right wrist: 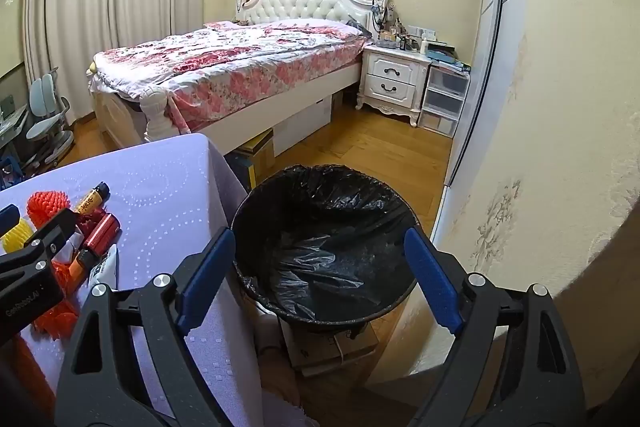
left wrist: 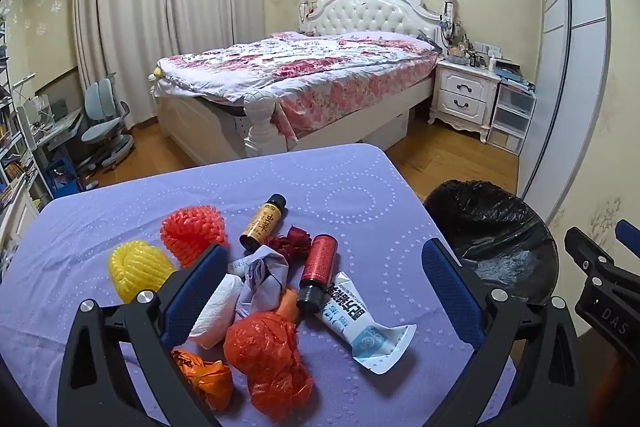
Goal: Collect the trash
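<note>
Trash lies in a heap on the purple-clothed table (left wrist: pixel 352 187): a red bottle (left wrist: pixel 318 267), a brown bottle (left wrist: pixel 262 223), a white tube (left wrist: pixel 360 323), crumpled orange bags (left wrist: pixel 264 355), white tissue (left wrist: pixel 218 307), orange foam net (left wrist: pixel 192 231) and yellow foam net (left wrist: pixel 136 269). My left gripper (left wrist: pixel 324 263) hangs open above the heap, its blue fingers either side of it, touching nothing. My right gripper (right wrist: pixel 320 247) is open over the black-lined bin (right wrist: pixel 324 243), which looks empty. In the left wrist view the bin (left wrist: pixel 492 235) stands just right of the table.
A bed (left wrist: pixel 304 75) with a floral cover stands behind the table, a white nightstand (left wrist: pixel 464 95) and plastic drawers (left wrist: pixel 512 119) to its right. A desk chair (left wrist: pixel 106 123) and shelves are at the far left. Cardboard boxes (right wrist: pixel 336 343) sit under the bin.
</note>
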A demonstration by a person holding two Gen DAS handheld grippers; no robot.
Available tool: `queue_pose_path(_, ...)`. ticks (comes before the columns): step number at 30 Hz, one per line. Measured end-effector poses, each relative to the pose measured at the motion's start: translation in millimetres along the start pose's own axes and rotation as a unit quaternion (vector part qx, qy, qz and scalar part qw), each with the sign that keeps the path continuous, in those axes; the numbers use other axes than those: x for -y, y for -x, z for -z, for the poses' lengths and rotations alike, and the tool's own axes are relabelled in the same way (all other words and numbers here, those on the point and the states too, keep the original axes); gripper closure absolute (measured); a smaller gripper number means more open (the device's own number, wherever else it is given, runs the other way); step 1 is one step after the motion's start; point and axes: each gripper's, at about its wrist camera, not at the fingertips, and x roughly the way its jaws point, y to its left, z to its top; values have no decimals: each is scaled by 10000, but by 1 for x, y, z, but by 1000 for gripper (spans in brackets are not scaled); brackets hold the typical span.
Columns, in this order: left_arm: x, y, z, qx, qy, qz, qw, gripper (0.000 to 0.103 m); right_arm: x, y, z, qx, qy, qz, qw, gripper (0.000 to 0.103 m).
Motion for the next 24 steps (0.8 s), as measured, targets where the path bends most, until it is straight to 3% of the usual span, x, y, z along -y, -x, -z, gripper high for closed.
queue_pose_path(18,-5,7,-11,50,-39,-22,10000,6,4,5,-3,-8,25,34,10000,18)
queue_pose_path(24,-5,11,-12,14,-17,-60,10000,6,6,5,-5,-7,-8,48,10000,13)
